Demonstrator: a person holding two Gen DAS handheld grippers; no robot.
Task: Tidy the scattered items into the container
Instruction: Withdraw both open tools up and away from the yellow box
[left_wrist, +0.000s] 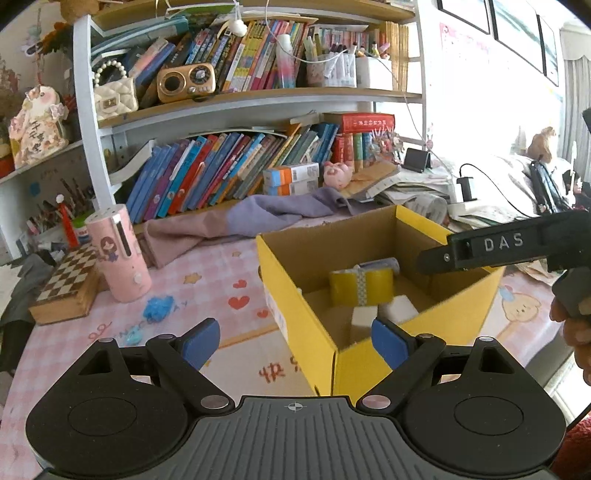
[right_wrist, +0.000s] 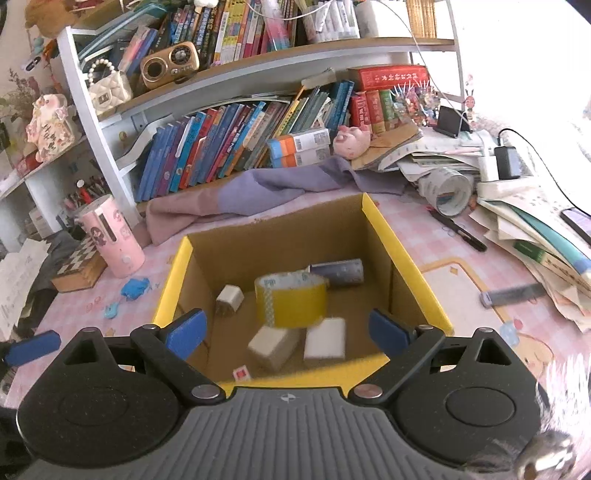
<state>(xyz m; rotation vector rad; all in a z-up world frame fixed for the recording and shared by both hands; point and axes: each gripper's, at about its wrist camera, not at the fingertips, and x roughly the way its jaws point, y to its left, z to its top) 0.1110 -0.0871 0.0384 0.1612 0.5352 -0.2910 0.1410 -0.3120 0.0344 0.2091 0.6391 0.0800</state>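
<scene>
With both the left gripper (left_wrist: 295, 341) and right gripper (right_wrist: 286, 332) spread empty, I'd pinch the soft, light blue scrap (right_wrist: 135, 288) at ten o'clock of the box (right_wrist: 406, 258) across its middle.

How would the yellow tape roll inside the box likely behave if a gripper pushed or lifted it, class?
The yellow tape roll stands on its edge in the yellow cardboard box, so a push would probably roll or topple it. Its hollow ring shape suggests it is fairly light. The glossy outside may slip between pads.
</scene>
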